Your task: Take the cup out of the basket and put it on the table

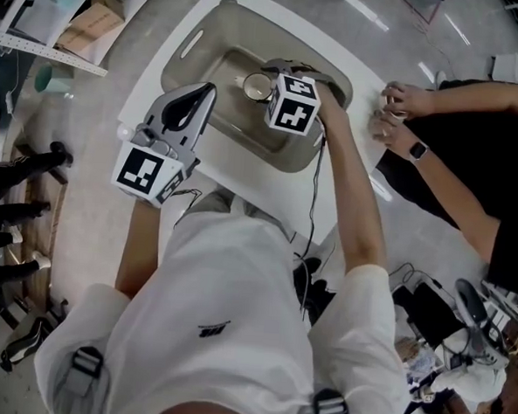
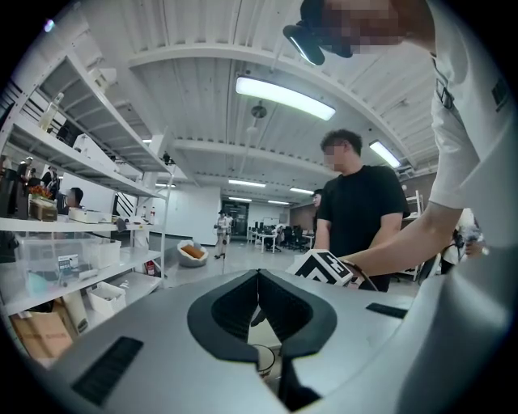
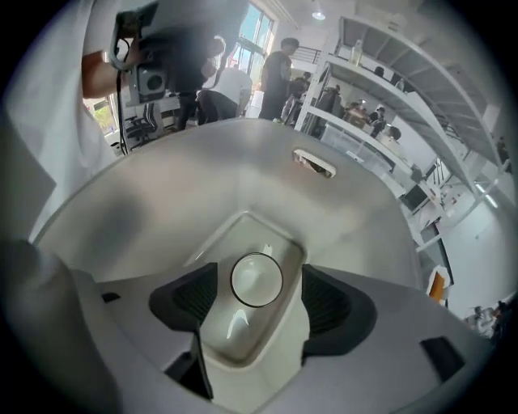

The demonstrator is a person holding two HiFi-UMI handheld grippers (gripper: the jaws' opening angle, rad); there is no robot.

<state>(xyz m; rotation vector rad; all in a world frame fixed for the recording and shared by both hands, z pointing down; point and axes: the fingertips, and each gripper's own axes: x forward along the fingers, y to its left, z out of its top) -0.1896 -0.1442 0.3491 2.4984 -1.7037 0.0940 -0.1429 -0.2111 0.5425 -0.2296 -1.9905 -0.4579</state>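
A white cup [image 1: 256,86] stands upright on the floor of the translucent grey basket [image 1: 199,41], which rests on the white table [image 1: 153,73]. My right gripper [image 3: 259,301] points steeply down into the basket, its marker cube [image 1: 293,103] just right of the cup. Its jaws stand open on either side of the cup [image 3: 256,280], and the pads are clear of it. My left gripper [image 1: 209,91] hovers over the basket's near left side with its jaws shut and empty. Below its tips a bit of the cup's rim [image 2: 263,360] shows.
A second person stands at the table's right edge, both hands [image 1: 396,109] resting on it. The basket has a handle slot [image 3: 314,163] in its far wall. Shelving with boxes [image 1: 86,25] stands to the left, and cables and gear [image 1: 436,318] lie on the floor at right.
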